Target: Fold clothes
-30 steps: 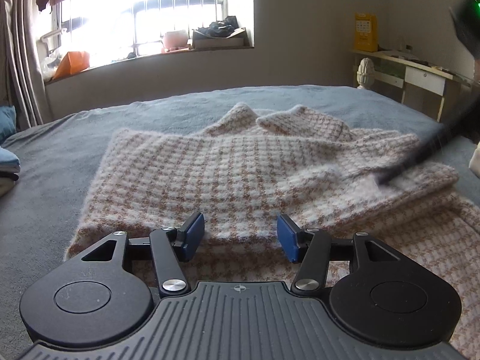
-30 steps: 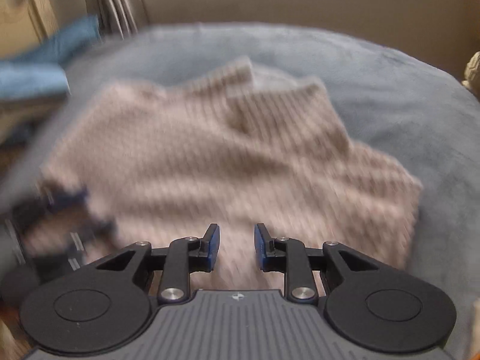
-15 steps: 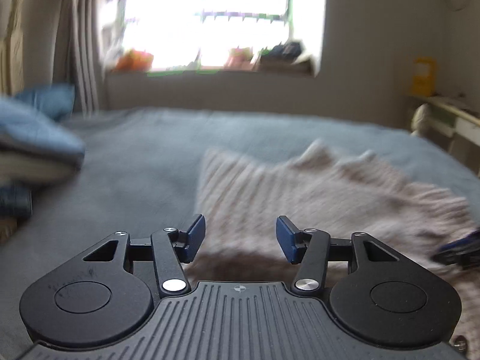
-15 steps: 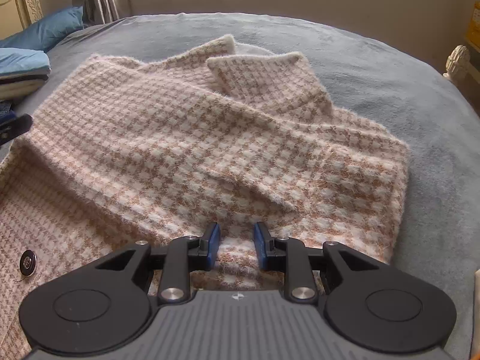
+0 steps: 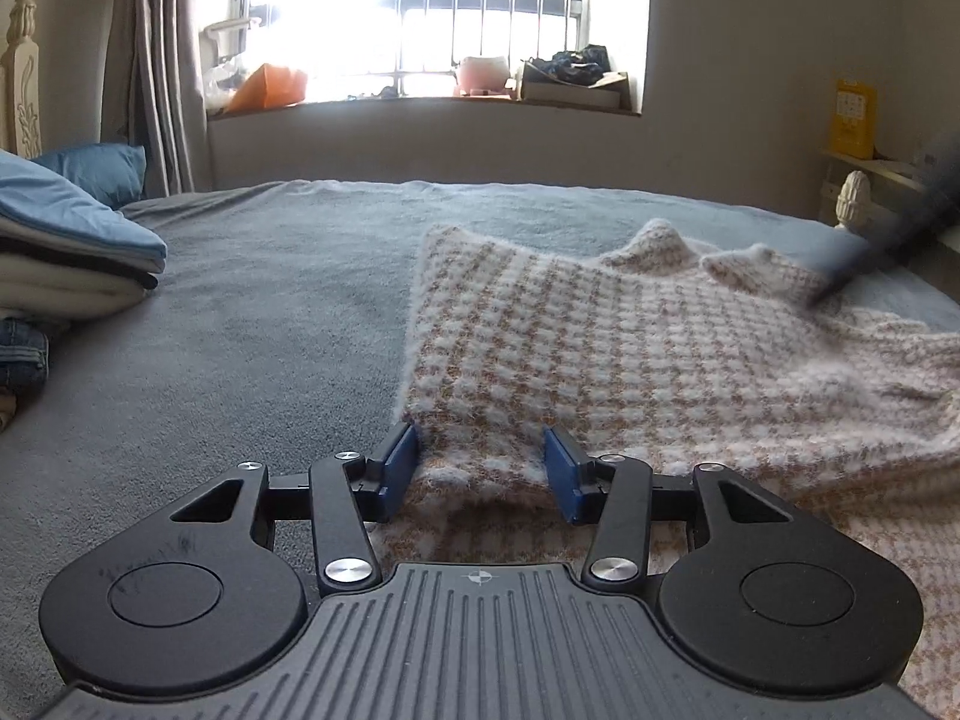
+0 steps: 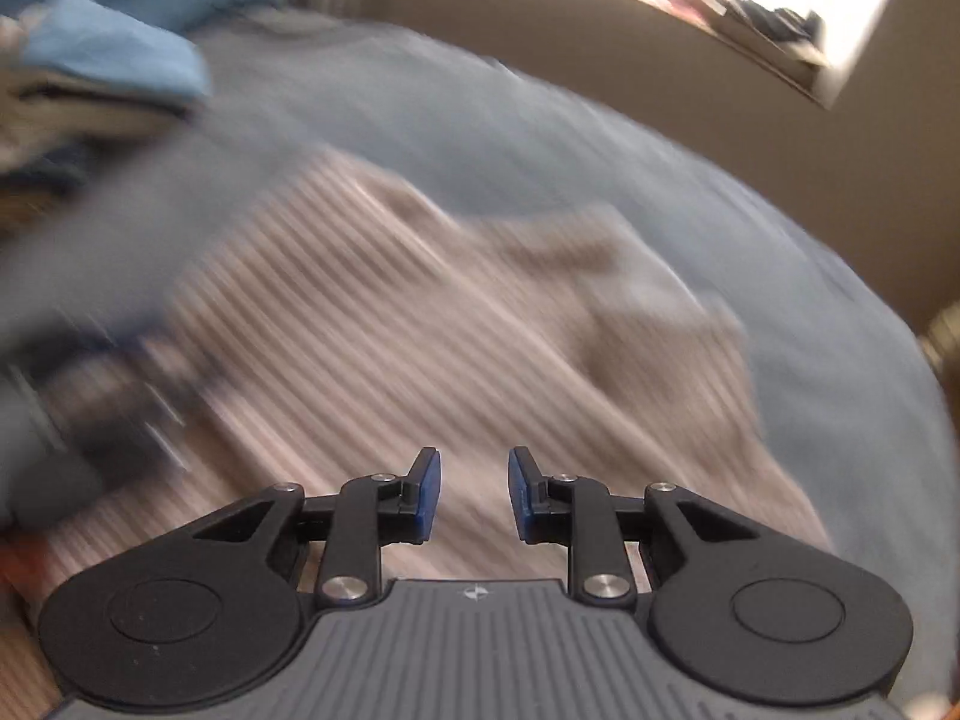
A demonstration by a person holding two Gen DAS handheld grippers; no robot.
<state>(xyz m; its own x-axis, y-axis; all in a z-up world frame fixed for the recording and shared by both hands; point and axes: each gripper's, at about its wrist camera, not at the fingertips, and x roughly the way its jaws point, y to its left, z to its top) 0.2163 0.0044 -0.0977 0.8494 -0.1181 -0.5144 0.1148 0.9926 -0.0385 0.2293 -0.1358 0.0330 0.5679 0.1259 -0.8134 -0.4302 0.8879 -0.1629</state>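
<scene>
Jacket (image 5: 630, 354): flat on bed (image 5: 270, 324), right of centre.
Folded pile (image 5: 66, 258): on bed, far left, well apart from jacket.
Windowsill (image 5: 420, 105): behind bed.
Left hand-held gripper (image 5: 480, 471): at jacket's near left corner, fold between jaws.

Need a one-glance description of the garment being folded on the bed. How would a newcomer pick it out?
Start from the grey bed below the barred window. On its right half lies a fuzzy knit garment in a cream and tan houndstooth check, its near corner between the left tongs. The other clothes, a folded stack at the left edge, are plain blue, white and denim; only this one is checked.
</scene>
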